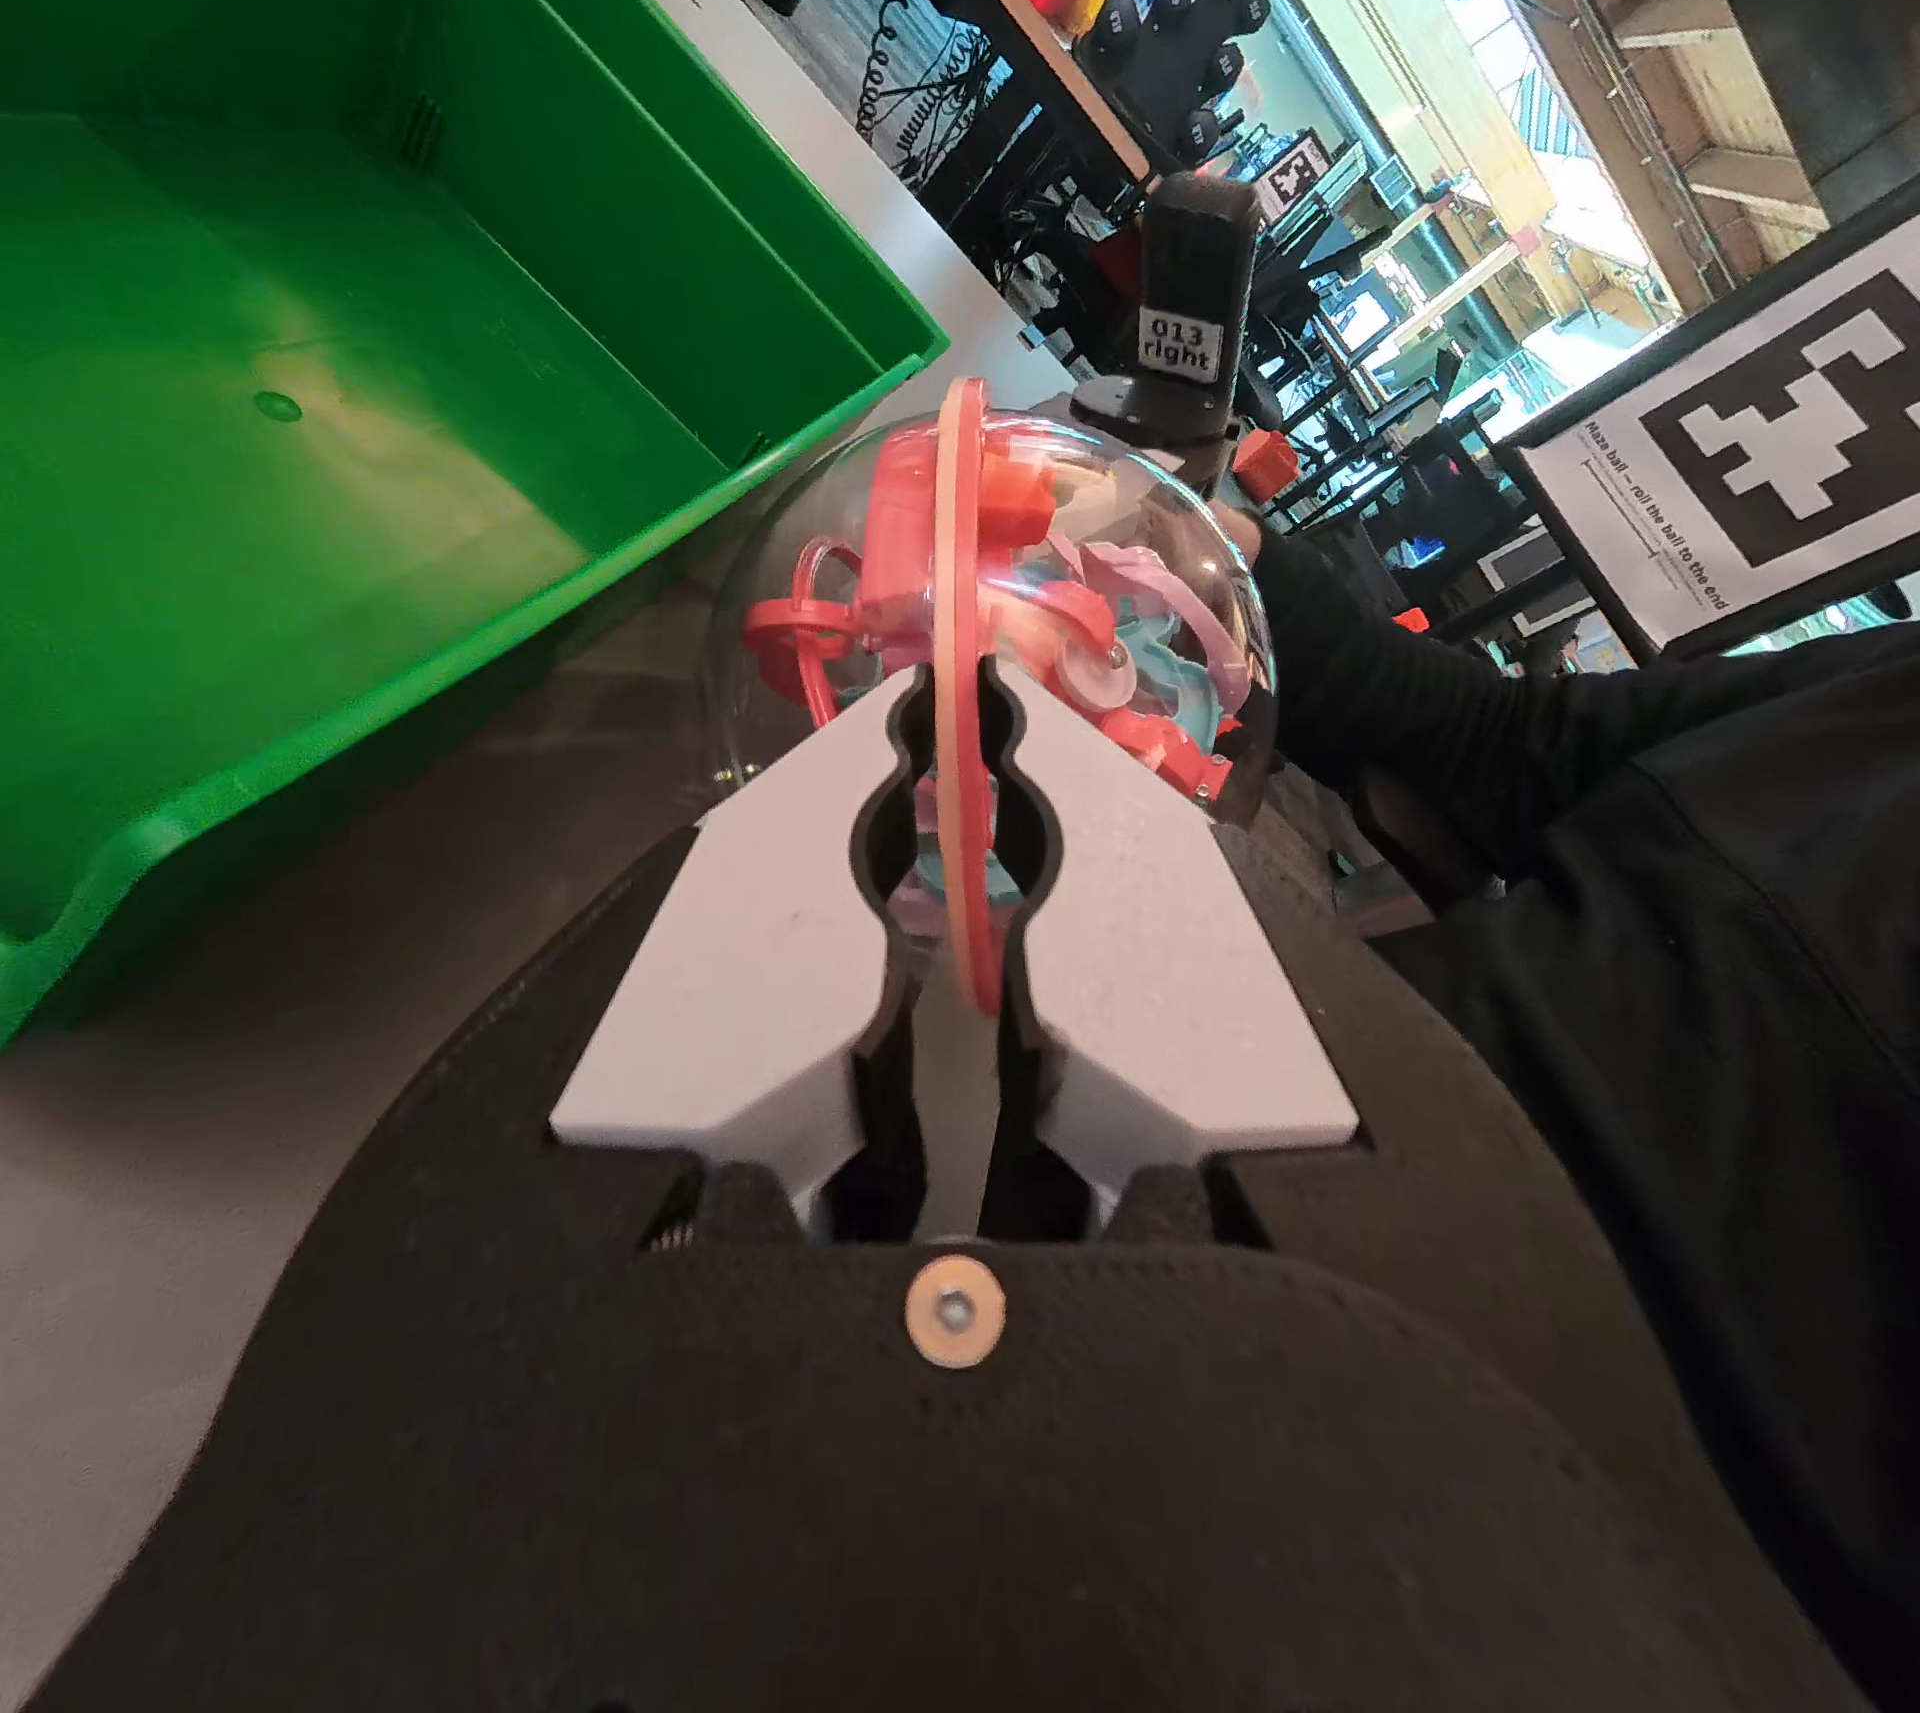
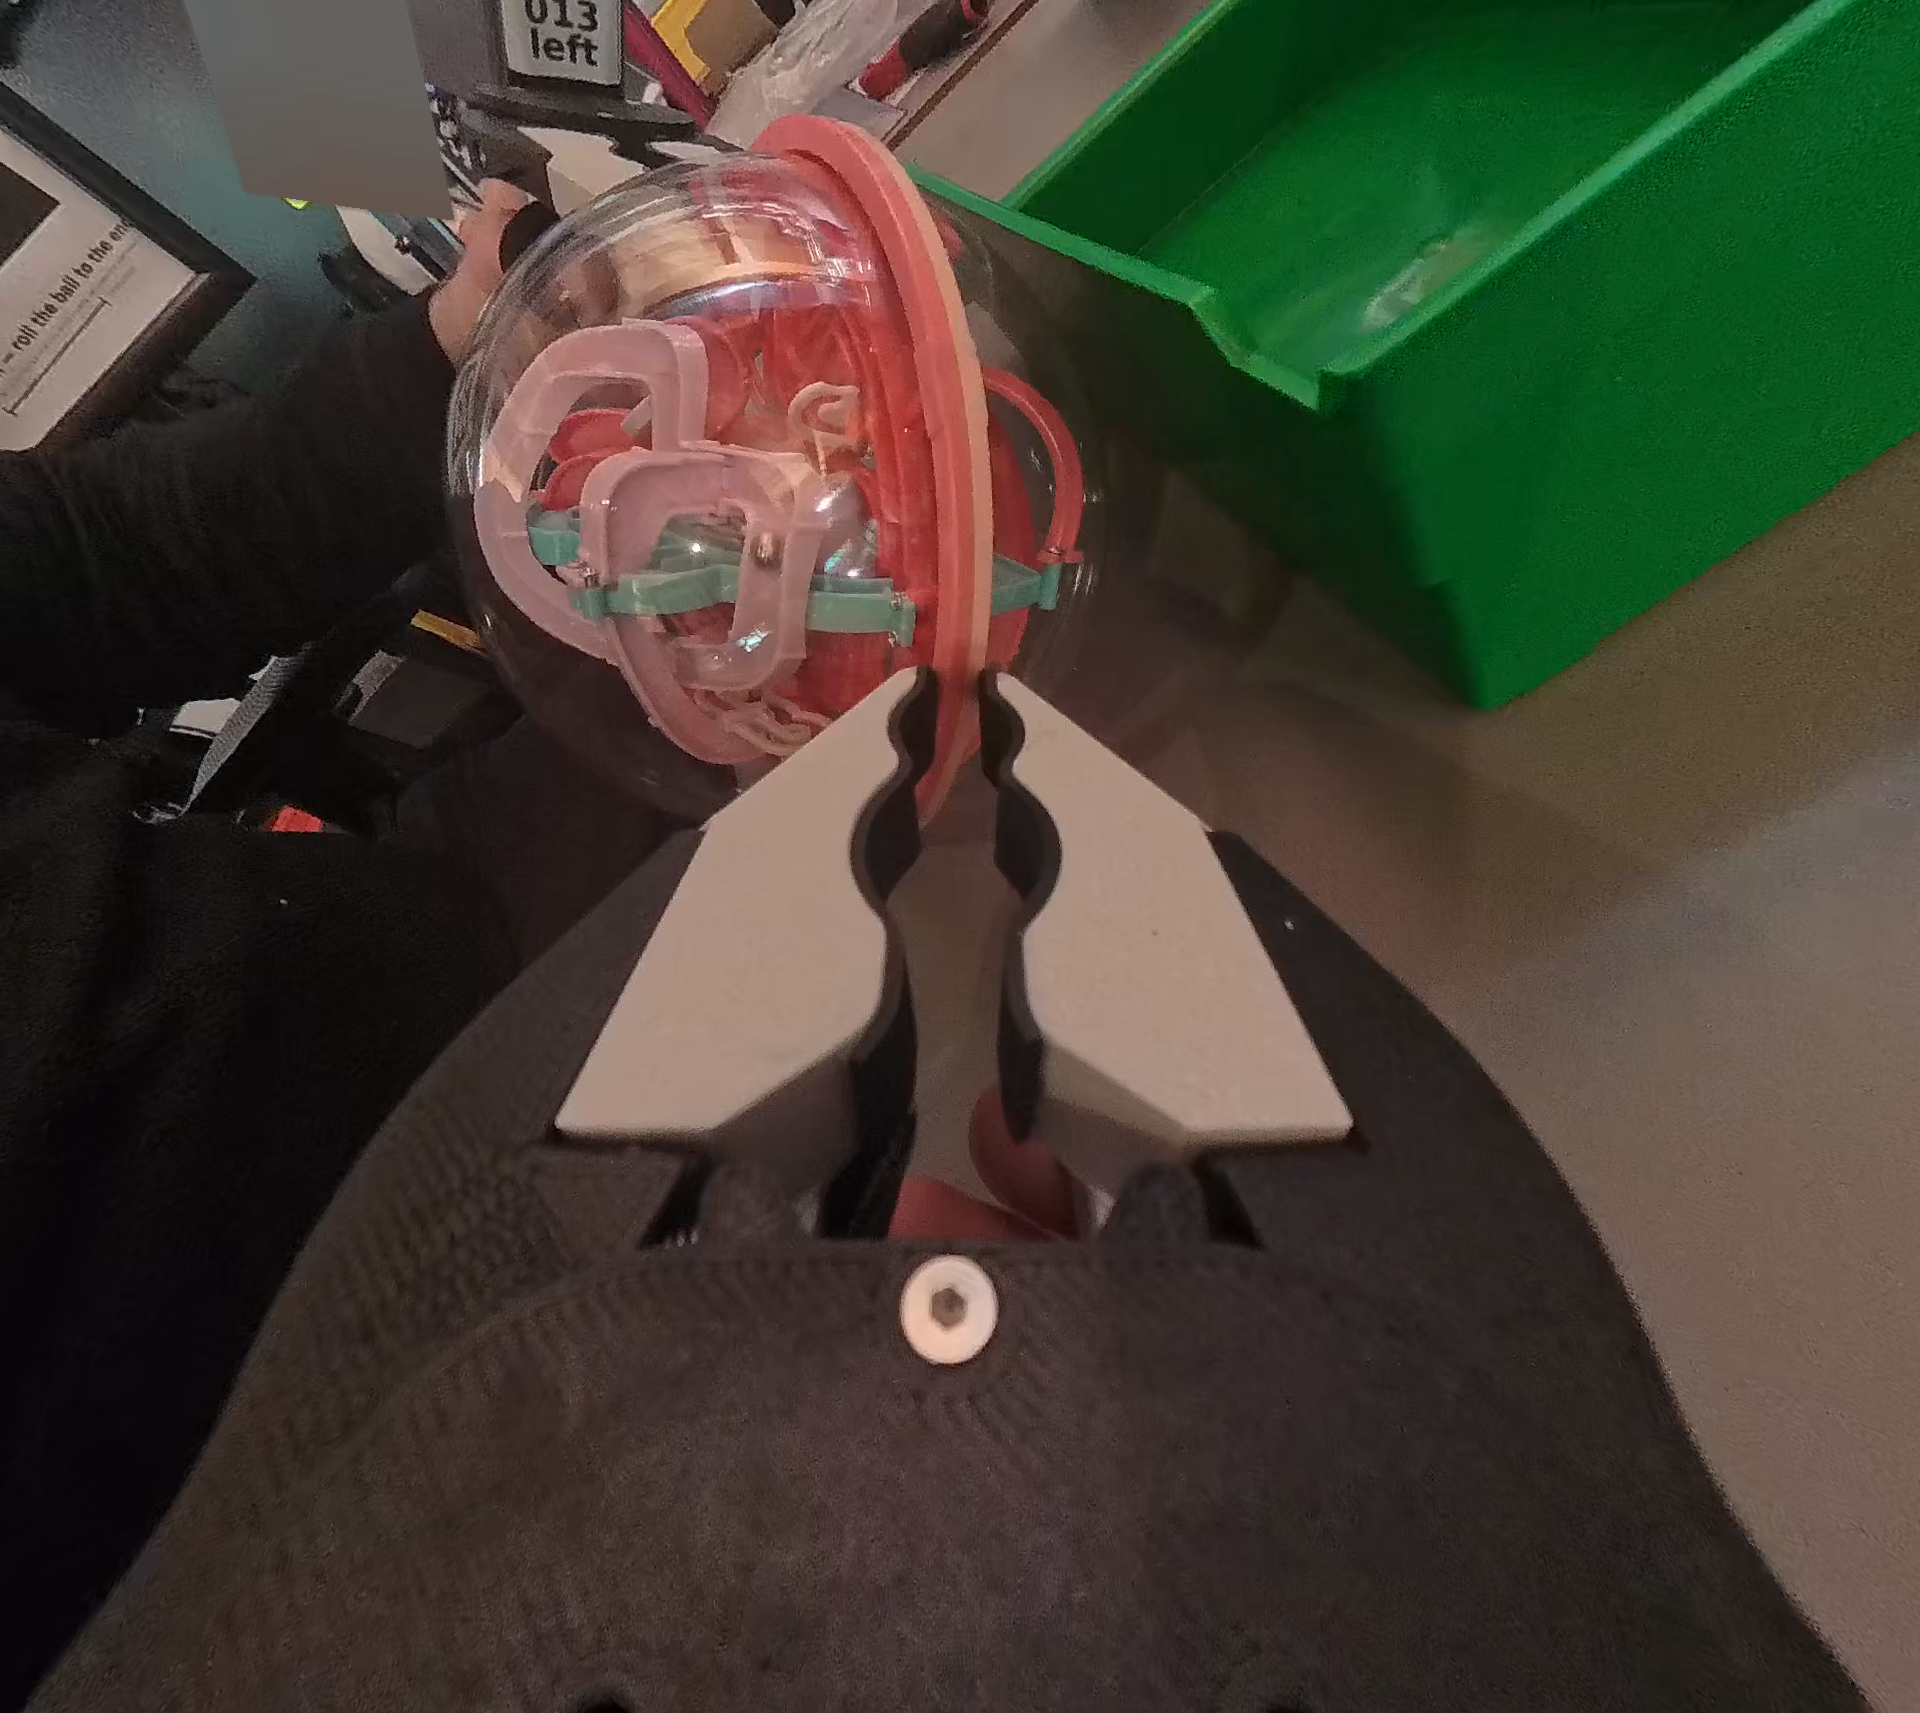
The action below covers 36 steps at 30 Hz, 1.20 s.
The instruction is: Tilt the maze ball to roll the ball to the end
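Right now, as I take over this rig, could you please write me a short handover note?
Left hand-held gripper: closed on the red rim ring of the maze ball, pads against the ring.
Right hand-held gripper: closed on the same ring from the opposite side.
Maze ball: held up between both grippers beside the green bin, ring roughly upright.
Done: the ball is gripped by both.
Left: tilt it to run the small steel ball along the track to the end; I cannot tell for sure where that ball sits now.
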### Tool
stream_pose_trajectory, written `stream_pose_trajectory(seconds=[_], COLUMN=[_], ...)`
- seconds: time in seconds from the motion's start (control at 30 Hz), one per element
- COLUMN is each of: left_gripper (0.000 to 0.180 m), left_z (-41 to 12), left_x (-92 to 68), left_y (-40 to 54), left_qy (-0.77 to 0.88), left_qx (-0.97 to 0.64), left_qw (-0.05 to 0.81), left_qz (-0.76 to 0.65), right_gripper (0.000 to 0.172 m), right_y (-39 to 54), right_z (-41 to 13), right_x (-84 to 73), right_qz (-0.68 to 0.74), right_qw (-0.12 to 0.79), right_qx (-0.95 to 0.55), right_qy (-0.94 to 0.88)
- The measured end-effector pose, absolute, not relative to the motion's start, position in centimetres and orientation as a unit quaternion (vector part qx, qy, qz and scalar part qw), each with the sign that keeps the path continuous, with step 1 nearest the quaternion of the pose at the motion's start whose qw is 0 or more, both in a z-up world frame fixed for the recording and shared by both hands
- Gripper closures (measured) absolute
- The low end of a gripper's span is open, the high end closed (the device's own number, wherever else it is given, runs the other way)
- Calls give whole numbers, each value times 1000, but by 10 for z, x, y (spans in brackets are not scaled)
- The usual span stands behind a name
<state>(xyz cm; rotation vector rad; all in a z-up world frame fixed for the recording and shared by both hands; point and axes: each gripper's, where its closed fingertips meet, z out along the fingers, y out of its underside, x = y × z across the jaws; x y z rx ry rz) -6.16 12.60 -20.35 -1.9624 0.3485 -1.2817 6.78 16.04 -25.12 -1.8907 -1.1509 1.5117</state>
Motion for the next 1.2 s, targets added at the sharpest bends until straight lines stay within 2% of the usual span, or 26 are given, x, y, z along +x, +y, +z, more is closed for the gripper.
stream_pose_trajectory(seconds=[0.77, 1.2], left_gripper=[174, 173], left_z=[-208, -192], left_x=[-71, -74], left_y=[129, 122], left_qy=[107, 125], left_qx=[-756, -757], left_qw=[399, 436], left_qz=[-508, -471], right_gripper=[166, 166], right_y=[161, 148], right_z=[-247, -251], right_x=[63, 54], right_qz=[555, 554], right_qw=[249, 266], right_qx=[-675, -658], right_qy=[-418, -436])
